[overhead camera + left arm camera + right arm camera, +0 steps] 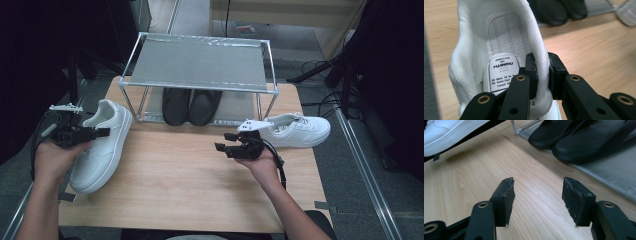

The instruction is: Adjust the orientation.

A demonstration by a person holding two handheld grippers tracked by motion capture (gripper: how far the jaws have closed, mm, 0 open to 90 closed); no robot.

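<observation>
I see a light wooden table (pixel 190 175). Far centre on it: a metal-framed two-tier rack with grey shelves (pixel 200 62), a pair of black shoes (pixel 192 106) on its bottom shelf. White sneaker (pixel 102 147) left, second white sneaker (pixel 297 131) right.

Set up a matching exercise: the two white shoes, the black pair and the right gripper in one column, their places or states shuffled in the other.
Things:
1. left white shoe
2. right white shoe
3. black shoes
4. right gripper

States:
A. jaws open, nothing between them
B. on the rack's lower shelf
C. collar clamped by the left gripper
D. lying on the table, ungripped

Pairs: 1-C, 2-D, 3-B, 4-A
</observation>
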